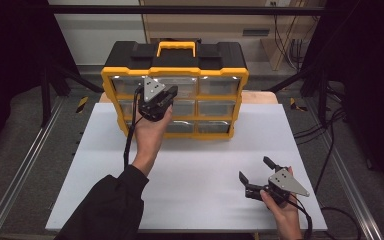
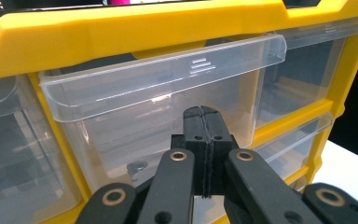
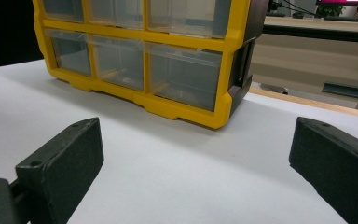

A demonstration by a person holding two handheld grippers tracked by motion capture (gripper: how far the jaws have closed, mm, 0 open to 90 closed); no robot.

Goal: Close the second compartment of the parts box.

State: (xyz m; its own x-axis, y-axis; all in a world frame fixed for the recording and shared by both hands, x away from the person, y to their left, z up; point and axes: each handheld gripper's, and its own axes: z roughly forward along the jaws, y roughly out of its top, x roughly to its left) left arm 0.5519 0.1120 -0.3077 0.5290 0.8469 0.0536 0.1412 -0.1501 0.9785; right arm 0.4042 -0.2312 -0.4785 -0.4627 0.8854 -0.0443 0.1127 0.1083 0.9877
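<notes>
A yellow and black drawer organizer (image 1: 176,70) with clear drawers stands at the back of the white table (image 1: 195,160). My left gripper (image 1: 170,95) is held up against its front, shut with nothing between the pads. In the left gripper view the closed gripper (image 2: 205,116) points at the top middle clear drawer (image 2: 168,88), just below its handle lip. My right gripper (image 1: 255,169) rests low over the table at the front right, jaws wide open and empty. In the right gripper view that gripper (image 3: 196,137) faces the organizer's lower right corner (image 3: 214,112) from a distance.
The organizer's yellow carry handle (image 1: 176,48) lies on its black top. Black frame rails and cables (image 1: 325,135) run beside the table on the right. Bare white surface stretches between the organizer and the front edge.
</notes>
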